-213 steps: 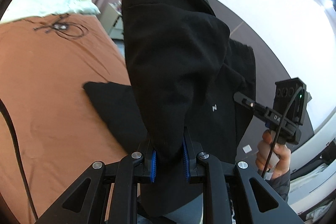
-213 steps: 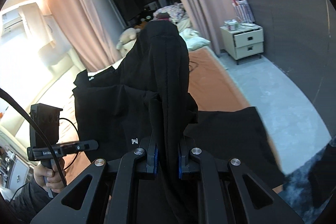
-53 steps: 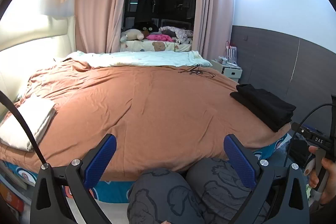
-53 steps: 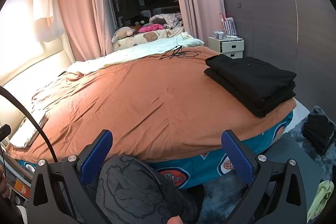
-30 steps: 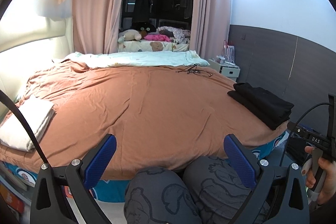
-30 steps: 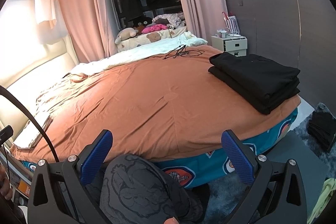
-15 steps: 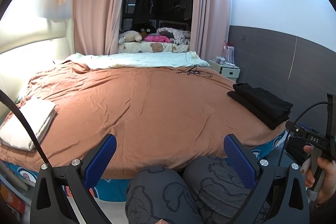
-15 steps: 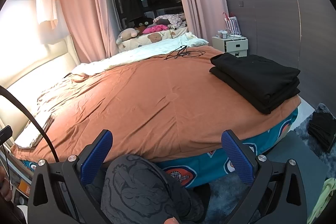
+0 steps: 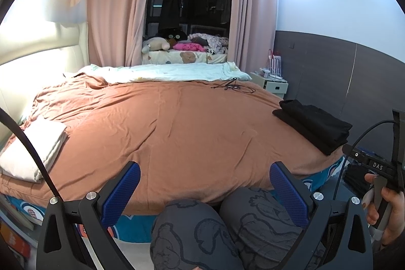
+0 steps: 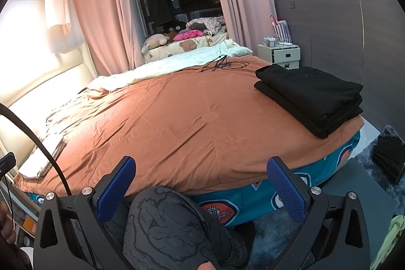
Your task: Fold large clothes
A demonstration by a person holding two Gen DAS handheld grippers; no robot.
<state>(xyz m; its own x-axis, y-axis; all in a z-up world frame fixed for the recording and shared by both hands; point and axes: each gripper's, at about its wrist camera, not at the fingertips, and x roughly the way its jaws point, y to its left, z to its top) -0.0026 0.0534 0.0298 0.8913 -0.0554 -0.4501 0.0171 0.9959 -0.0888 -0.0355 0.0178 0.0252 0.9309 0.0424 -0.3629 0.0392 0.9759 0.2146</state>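
Both tongs, left and right, gape wide, holding nothing. Folded black clothes sit ahead-right at the bed edge; I reckon a careless nudge could tip them off.

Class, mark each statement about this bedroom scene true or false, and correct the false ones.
1. The folded black garment stack lies on the orange-brown bedspread near its right edge. True.
2. The left hand-held gripper is clamped on black fabric. False: its jaws stand wide open, holding nothing.
3. The right hand-held gripper is open. True.
4. The folded white cloth sits on top of the black stack. False: it lies at the bed's opposite, left side.
5. A tangled black cable lies on the floor. False: it lies on the bed, towards the far end.
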